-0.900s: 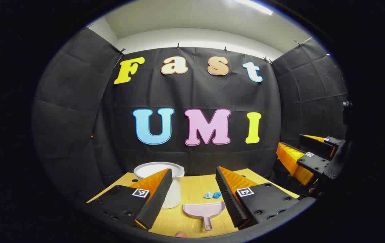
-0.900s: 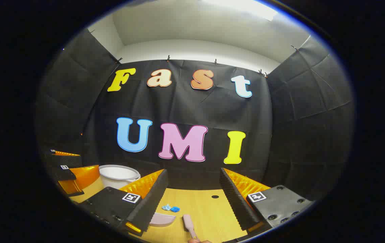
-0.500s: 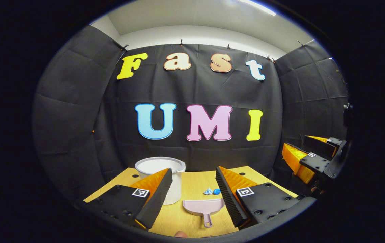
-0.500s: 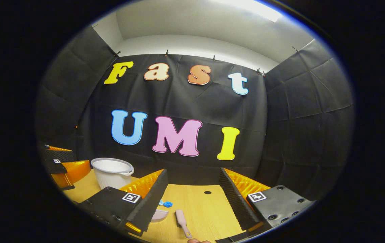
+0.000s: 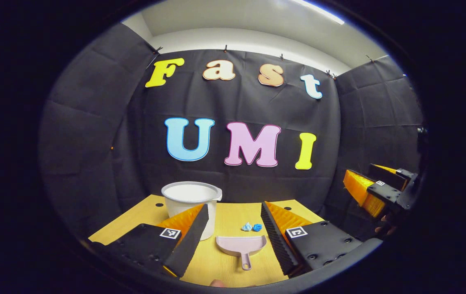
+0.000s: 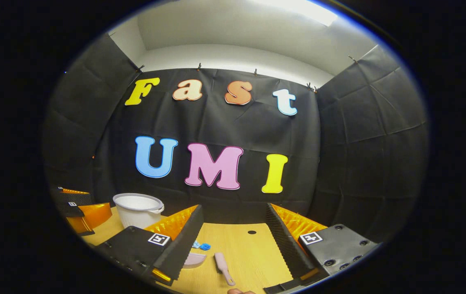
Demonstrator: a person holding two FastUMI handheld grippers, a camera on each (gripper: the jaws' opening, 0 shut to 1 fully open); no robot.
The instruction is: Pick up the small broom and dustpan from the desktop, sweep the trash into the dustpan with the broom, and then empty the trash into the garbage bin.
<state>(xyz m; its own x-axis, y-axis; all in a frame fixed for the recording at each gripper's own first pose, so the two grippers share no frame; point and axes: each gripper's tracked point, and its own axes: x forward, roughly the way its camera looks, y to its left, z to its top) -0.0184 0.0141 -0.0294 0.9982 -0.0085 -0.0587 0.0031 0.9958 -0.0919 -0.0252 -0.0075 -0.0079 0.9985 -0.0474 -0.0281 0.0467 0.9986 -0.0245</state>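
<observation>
With both grippers' jaws spread and empty, lower the left gripper (image 5: pixel 233 232) squarely over the dustpan (image 5: pixel 241 246) handle at 6 o'clock.

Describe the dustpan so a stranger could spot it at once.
On the yellow desk, find the white bin. Just to its right, nearer the camera, lies the dustpan: a flat pale-pink scoop, handle towards the viewer. The blue trash beyond it is far smaller and crumpled.
</observation>
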